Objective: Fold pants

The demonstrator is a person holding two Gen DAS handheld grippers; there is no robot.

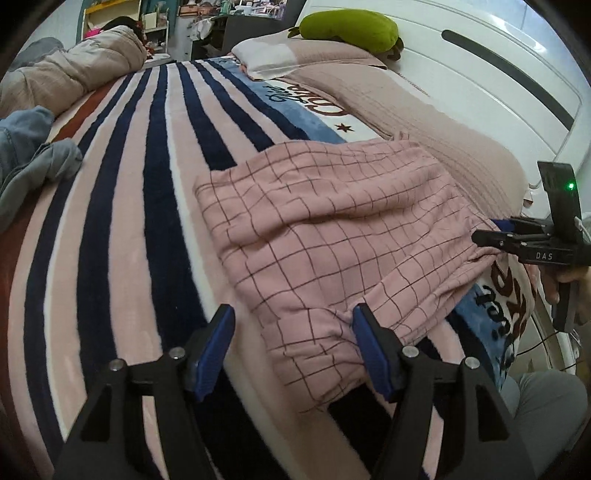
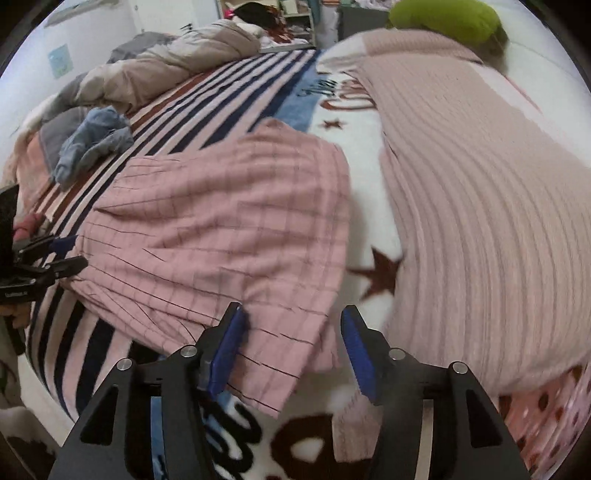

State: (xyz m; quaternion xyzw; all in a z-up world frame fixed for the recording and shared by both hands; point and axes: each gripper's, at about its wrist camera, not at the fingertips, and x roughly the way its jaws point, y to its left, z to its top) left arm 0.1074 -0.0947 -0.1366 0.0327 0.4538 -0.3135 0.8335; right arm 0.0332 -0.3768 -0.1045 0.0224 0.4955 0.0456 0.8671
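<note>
Pink checked pants (image 1: 332,221) folded on striped blanket (image 1: 147,184); left gripper (image 1: 291,350), right gripper (image 2: 291,347) both released, empty; final tidy maybe left.

Pink pants (image 1: 332,221) carry a dark grid; the blanket (image 1: 140,184) shows navy, pink and white stripes; upper-right pillow (image 1: 347,26) is green.
</note>
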